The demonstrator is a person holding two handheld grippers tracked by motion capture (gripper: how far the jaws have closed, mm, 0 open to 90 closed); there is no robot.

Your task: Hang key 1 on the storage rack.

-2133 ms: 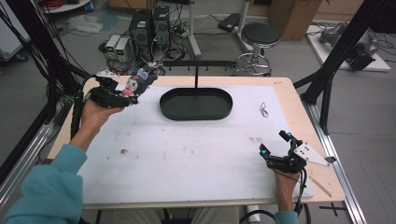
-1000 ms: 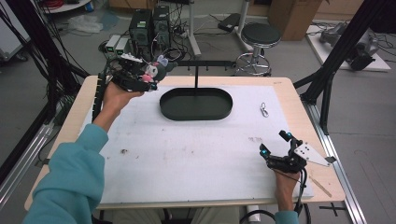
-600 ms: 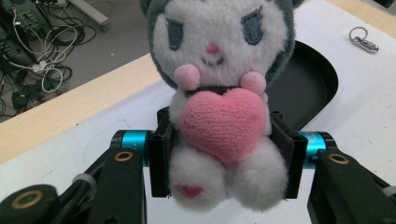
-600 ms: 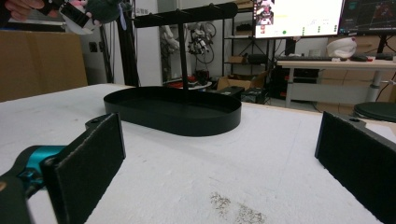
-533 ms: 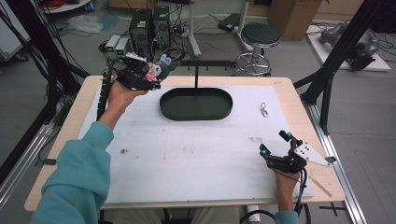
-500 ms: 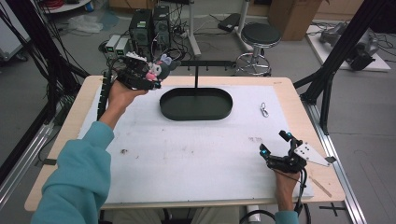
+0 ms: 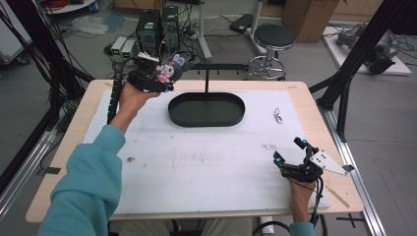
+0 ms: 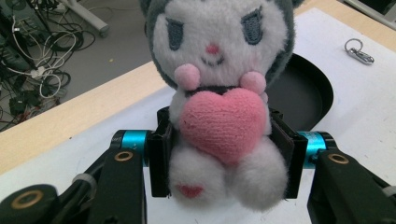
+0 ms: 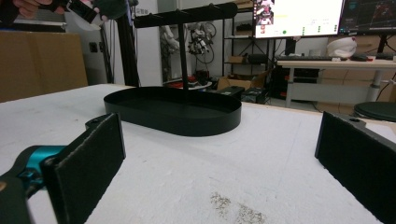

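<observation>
A grey and white plush toy (image 8: 219, 88) hugging a pink heart sits between my left gripper's (image 8: 223, 156) pads, which press on its body. In the high view that left gripper (image 7: 160, 78) is held up near the table's far left edge, with the plush toy (image 7: 169, 71) beside the T-shaped rack (image 7: 216, 67). The black oval tray (image 7: 206, 109) lies just to its right. My right gripper (image 7: 290, 151) rests on the white mat near the front right, jaws wide apart with nothing between them. From the right gripper view the tray (image 9: 173, 112) and rack (image 9: 184, 16) stand ahead.
A small metal keyring clip (image 7: 278, 116) lies on the mat right of the tray. The white mat (image 7: 196, 167) covers most of the wooden table. Computers, cables and a stool stand on the floor beyond the far edge.
My left gripper has carried the plush toy up and to the right, from the table's left edge toward the rack. The right gripper has stayed put.
</observation>
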